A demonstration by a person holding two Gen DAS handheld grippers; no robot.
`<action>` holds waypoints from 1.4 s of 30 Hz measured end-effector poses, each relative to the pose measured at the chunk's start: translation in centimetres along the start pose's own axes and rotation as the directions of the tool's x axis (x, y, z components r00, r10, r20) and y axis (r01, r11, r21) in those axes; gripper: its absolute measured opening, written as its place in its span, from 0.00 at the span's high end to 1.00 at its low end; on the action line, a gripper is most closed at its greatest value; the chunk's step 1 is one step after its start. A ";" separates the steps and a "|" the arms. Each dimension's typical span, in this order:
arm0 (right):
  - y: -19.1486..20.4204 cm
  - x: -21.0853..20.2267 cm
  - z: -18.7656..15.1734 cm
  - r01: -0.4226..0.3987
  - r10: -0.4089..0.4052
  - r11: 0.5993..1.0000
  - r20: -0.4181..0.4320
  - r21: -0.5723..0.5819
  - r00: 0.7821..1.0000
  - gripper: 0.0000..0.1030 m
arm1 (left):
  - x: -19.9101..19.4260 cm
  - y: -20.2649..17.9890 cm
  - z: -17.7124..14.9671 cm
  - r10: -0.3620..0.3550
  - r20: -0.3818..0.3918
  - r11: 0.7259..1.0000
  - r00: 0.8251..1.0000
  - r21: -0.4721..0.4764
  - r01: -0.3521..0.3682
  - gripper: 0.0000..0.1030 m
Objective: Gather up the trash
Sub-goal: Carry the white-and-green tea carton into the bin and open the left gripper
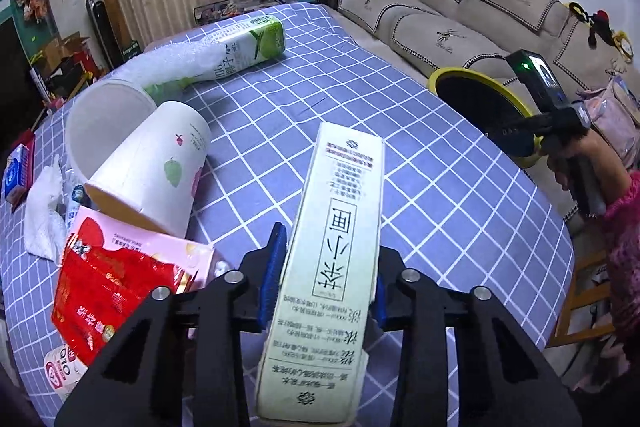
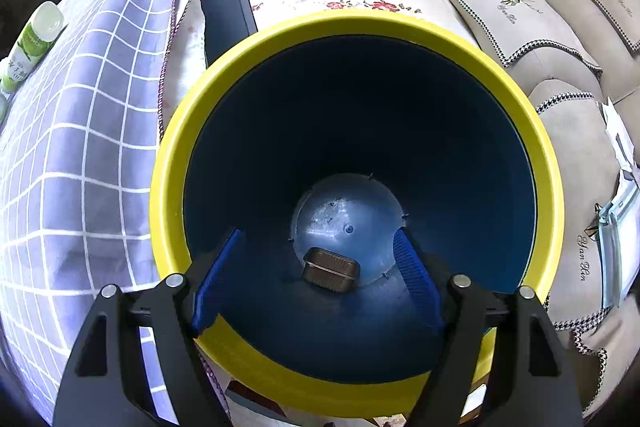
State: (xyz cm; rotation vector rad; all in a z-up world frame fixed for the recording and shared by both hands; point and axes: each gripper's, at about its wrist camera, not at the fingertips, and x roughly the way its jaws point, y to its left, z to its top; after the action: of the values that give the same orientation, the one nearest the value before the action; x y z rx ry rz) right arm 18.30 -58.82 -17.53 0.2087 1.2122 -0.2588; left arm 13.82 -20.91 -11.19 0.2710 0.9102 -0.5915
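Observation:
My left gripper (image 1: 326, 267) is shut on a long pale box with Chinese print (image 1: 336, 247), held above the blue checked tablecloth (image 1: 360, 75). A yellow-rimmed blue bin (image 1: 472, 99) stands off the table's right edge. The right gripper (image 1: 560, 123) hovers over it in the left wrist view. In the right wrist view my right gripper (image 2: 318, 267) is open and empty over the bin's mouth (image 2: 168, 155). A small brown tin (image 2: 330, 269) lies on the bin's bottom.
On the table's left lie a paper cup (image 1: 148, 167), a white tub (image 1: 100, 119), a green bottle (image 1: 244, 47), bubble wrap (image 1: 180, 63), a red and pink packet (image 1: 116, 275) and tissue (image 1: 42, 211). A beige sofa (image 1: 460, 11) stands behind the bin.

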 end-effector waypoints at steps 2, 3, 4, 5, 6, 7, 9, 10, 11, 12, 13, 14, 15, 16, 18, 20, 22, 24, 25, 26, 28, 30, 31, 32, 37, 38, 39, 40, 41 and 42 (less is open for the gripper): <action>-0.3 -0.5 -0.2 -0.007 0.007 1.000 0.014 0.002 1.000 0.29 | -0.1 -0.1 0.3 -0.020 0.003 1.000 1.000 -0.003 0.020 0.68; -0.4 -0.8 -0.3 -0.010 0.010 1.000 0.024 0.004 1.000 0.29 | -0.3 -0.4 0.5 -0.037 0.008 0.999 0.999 -0.001 0.037 0.68; -0.5 -1.2 -0.3 -0.015 0.015 1.000 0.037 0.007 0.999 0.29 | -0.5 -0.7 0.8 -0.053 0.013 0.999 0.999 0.001 0.053 0.69; -0.7 -1.8 -0.4 -0.021 0.020 1.000 0.051 0.009 0.998 0.29 | -0.6 -1.1 1.3 -0.068 0.020 0.998 0.997 0.005 0.068 0.69; -0.9 -2.4 -0.4 -0.025 0.025 1.000 0.066 0.010 0.997 0.29 | -0.8 -1.5 1.7 -0.081 0.025 0.997 0.996 0.011 0.080 0.70; -1.0 -3.0 -0.5 -0.029 0.028 1.000 0.081 0.010 0.996 0.29 | -0.9 -2.0 2.2 -0.093 0.028 0.995 0.995 0.019 0.093 0.70; -1.5 -4.3 -0.7 -0.036 0.034 0.999 0.114 0.013 0.993 0.29 | -0.7 -3.3 3.6 -0.126 0.037 0.991 0.991 0.045 0.125 0.70; -1.9 -5.1 -0.8 -0.039 0.037 0.999 0.133 0.017 0.990 0.29 | -0.4 -4.1 4.6 -0.144 0.041 0.988 0.989 0.061 0.141 0.70; -2.3 -5.8 -0.9 -0.041 0.038 0.999 0.151 0.022 0.988 0.29 | -0.2 -4.8 5.4 -0.157 0.045 0.985 0.987 0.077 0.153 0.70; -2.7 -6.3 -1.1 -0.042 0.038 0.999 0.163 0.026 0.986 0.29 | 0.1 -5.5 6.0 -0.166 0.049 0.983 0.985 0.090 0.161 0.70; -3.0 -7.0 -1.3 -0.043 0.037 0.999 0.178 0.031 0.983 0.29 | 0.5 -6.3 6.9 -0.177 0.053 0.980 0.983 0.105 0.171 0.70; -3.6 -7.8 -1.6 -0.045 0.038 0.998 0.195 0.036 0.980 0.29 | 0.8 -6.9 7.5 -0.186 0.055 0.977 0.981 0.114 0.179 0.70; -3.9 -8.3 -1.9 -0.048 0.039 0.998 0.206 0.040 0.978 0.29 | 1.3 -7.8 8.5 -0.204 0.056 0.973 0.977 0.127 0.195 0.70; -4.4 -8.8 -2.2 -0.050 0.039 0.998 0.215 0.045 0.976 0.29 | 1.8 -8.6 9.6 -0.224 0.056 0.967 0.973 0.136 0.215 0.70; -5.6 -9.9 -2.8 -0.043 0.028 0.997 0.237 0.060 0.971 0.29 | 2.7 -10.3 11.4 -0.259 0.053 0.957 0.964 0.152 0.248 0.70; -6.8 -10.9 -3.2 -0.038 0.016 0.996 0.258 0.078 0.966 0.29 | 3.9 -12.4 13.4 -0.285 0.045 0.944 0.957 0.185 0.273 0.70; -8.1 -12.0 -3.8 -0.032 0.003 0.994 0.277 0.100 0.961 0.29 | 5.3 -14.2 15.2 -0.309 0.034 0.933 0.951 0.206 0.296 0.70; -9.2 -12.8 -4.8 -0.030 -0.006 0.993 0.289 0.118 0.957 0.29 | 7.4 -16.3 16.9 -0.338 0.006 0.920 0.941 0.212 0.330 0.70; -9.6 -13.1 -5.1 -0.029 -0.009 0.992 0.293 0.127 0.956 0.29 | 8.6 -17.2 17.6 -0.346 -0.010 0.916 0.938 0.211 0.340 0.70; -10.1 -13.2 -5.4 -0.030 -0.011 0.991 0.296 0.132 0.955 0.29 | 9.9 -18.0 18.2 -0.354 -0.030 0.912 0.935 0.211 0.352 0.70; -10.9 -13.5 -5.9 -0.023 -0.022 0.989 0.297 0.146 0.955 0.29 | 13.0 -19.8 19.2 -0.356 -0.078 0.909 0.931 0.202 0.364 0.70; -11.4 -13.6 -6.3 -0.019 -0.029 0.987 0.294 0.158 0.955 0.29 | 16.0 -21.1 19.9 -0.345 -0.120 0.911 0.931 0.194 0.363 0.69; -11.8 -13.6 -6.5 -0.019 -0.030 0.986 0.292 0.163 0.956 0.29 | 17.4 -21.7 20.0 -0.338 -0.142 0.914 0.930 0.188 0.360 0.69; -12.1 -13.6 -6.6 -0.017 -0.033 0.986 0.290 0.169 0.957 0.29 | 18.9 -22.2 20.1 -0.330 -0.166 0.917 0.929 0.176 0.357 0.69; -12.8 -13.7 -7.4 -0.012 -0.041 0.983 0.279 0.184 0.960 0.29 | 24.5 -23.5 19.3 -0.279 -0.261 0.935 0.924 0.145 0.323 0.69; -12.9 -13.7 -7.5 -0.011 -0.042 0.982 0.277 0.186 0.960 0.29 | 25.3 -23.7 19.2 -0.272 -0.283 0.937 0.920 0.140 0.320 0.69; -13.0 -13.7 -7.6 -0.012 -0.041 0.982 0.275 0.189 0.961 0.29 | 25.6 -23.7 18.9 -0.276 -0.294 0.936 0.915 0.133 0.325 0.69; -13.0 -13.6 -7.6 -0.011 -0.042 0.982 0.273 0.190 0.961 0.29 | 25.7 -23.9 19.0 -0.277 -0.293 0.937 0.915 0.129 0.325 0.69; -13.0 -13.6 -7.5 -0.010 -0.043 0.981 0.271 0.192 0.962 0.29 | 25.6 -23.9 19.0 -0.269 -0.287 0.939 0.919 0.133 0.316 0.65; -12.9 -13.5 -7.5 -0.010 -0.043 0.981 0.270 0.192 0.962 0.29 | 25.5 -24.0 19.1 -0.259 -0.282 0.942 0.924 0.139 0.307 0.60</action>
State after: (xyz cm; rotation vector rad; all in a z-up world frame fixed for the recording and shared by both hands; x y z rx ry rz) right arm 3.25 -67.72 -7.57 0.3194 0.9154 -0.4064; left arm 24.29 -58.39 -19.76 0.3901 1.1630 -0.9265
